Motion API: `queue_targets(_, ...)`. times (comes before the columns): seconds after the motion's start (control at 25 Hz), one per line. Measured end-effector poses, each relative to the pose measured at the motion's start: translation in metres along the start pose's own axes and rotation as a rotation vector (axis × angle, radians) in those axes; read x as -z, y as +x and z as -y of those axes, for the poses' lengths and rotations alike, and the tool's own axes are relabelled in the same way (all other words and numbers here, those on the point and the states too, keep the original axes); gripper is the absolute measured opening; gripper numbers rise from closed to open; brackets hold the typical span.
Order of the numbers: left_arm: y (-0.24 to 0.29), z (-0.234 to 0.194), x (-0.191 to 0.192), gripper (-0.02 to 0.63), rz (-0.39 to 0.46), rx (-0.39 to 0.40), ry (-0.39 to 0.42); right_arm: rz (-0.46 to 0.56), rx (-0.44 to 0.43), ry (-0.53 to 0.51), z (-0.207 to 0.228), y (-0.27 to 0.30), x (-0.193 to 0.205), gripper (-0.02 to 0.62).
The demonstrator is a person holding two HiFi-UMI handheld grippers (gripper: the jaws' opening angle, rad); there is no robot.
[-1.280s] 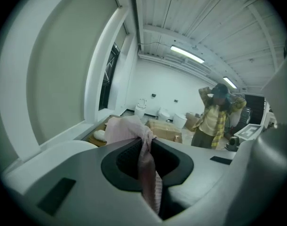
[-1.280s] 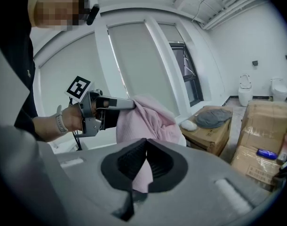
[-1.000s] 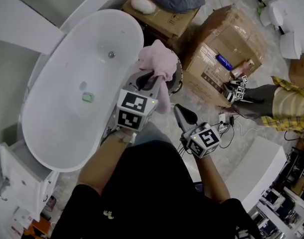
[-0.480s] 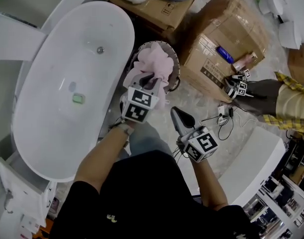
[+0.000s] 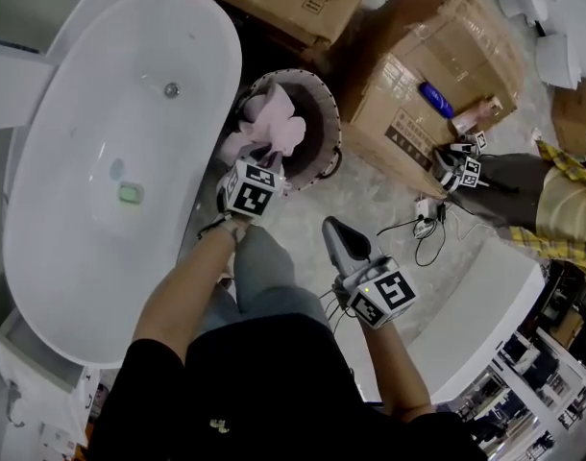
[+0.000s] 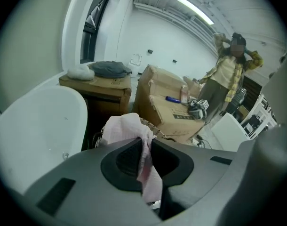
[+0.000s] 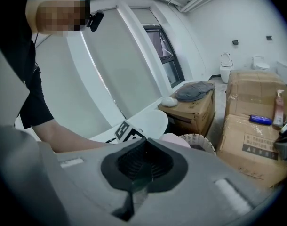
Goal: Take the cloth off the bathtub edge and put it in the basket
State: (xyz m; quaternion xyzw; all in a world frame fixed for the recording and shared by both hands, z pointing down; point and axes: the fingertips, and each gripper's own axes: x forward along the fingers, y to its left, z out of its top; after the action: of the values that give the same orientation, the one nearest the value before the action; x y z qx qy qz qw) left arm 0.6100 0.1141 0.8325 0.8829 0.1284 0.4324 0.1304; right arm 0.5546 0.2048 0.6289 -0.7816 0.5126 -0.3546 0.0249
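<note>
The pink cloth (image 5: 270, 123) hangs into the round wicker basket (image 5: 324, 102), which stands on the floor beside the white bathtub (image 5: 91, 113). My left gripper (image 5: 270, 161) is shut on the cloth at the basket's near rim. In the left gripper view a fold of the cloth (image 6: 144, 159) is pinched between the jaws, and the rest of it bunches above the basket (image 6: 156, 128). My right gripper (image 5: 331, 227) hovers over the floor to the right of the basket, shut with nothing in it. Its closed jaws (image 7: 144, 142) point toward the basket (image 7: 200, 141).
Big cardboard boxes (image 5: 437, 65) stand behind and to the right of the basket. A person in a yellow plaid shirt (image 5: 562, 200) stands at the right. Cables (image 5: 426, 230) lie on the floor. A white block (image 5: 480, 315) sits near right. A green soap (image 5: 130, 193) lies in the tub.
My left gripper has come down with the pink cloth from beside the tub edge into the basket's mouth. The right gripper has sunk a little and stayed shut.
</note>
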Motion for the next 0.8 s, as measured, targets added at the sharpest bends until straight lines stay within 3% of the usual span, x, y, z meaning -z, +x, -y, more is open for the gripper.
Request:
queue_targets(0.56, 0.103, -0.059, 0.097, 0.065, -0.178, -0.059, -0.042, -0.019, 0.012, 0.019, 0.026, 0.017, 0.052, -0.002)
queue_targets(0.8, 0.089, -0.059, 0.089, 0.125, -0.153, -0.057, -0.038, -0.018, -0.022, -0.012, 0.017, 0.024, 0.044, -0.002)
